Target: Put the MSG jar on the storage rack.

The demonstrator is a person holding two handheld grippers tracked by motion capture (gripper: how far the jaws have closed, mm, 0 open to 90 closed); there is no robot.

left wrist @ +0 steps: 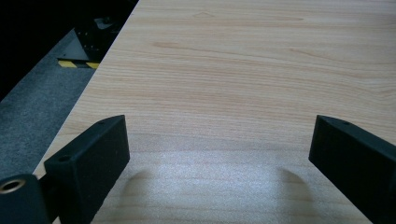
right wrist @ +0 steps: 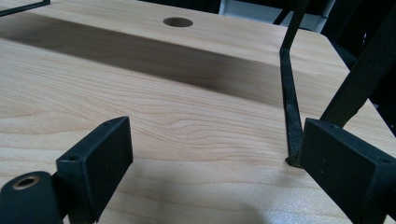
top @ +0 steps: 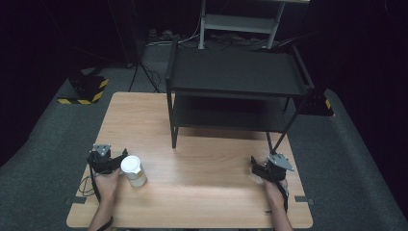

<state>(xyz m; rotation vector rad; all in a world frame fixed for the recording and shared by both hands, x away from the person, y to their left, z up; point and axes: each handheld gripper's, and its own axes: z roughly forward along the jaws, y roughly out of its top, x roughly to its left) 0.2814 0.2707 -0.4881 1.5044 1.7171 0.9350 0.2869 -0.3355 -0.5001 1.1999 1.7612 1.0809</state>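
Observation:
A white-lidded pale cup (top: 133, 170) stands on the wooden table (top: 202, 183) near its front left. My left gripper (top: 107, 159) rests just left of the cup, held by a hand. In the left gripper view its jaws stand wide apart, so the left gripper (left wrist: 219, 135) is open over bare wood. My right gripper (top: 267, 168) sits at the front right, by the front right leg of the black rack. It is open too (right wrist: 215, 130), with nothing between the jaws; the thin rack leg (right wrist: 292, 116) rises just beside its right jaw.
A black two-tier rack (top: 235, 72) stands on the back half of the table. A round hole (right wrist: 178, 22) is cut in the tabletop under it. A yellow-and-black striped block (top: 86, 89) lies on the grey floor beyond the left edge. A white shelf frame (top: 240, 21) stands behind.

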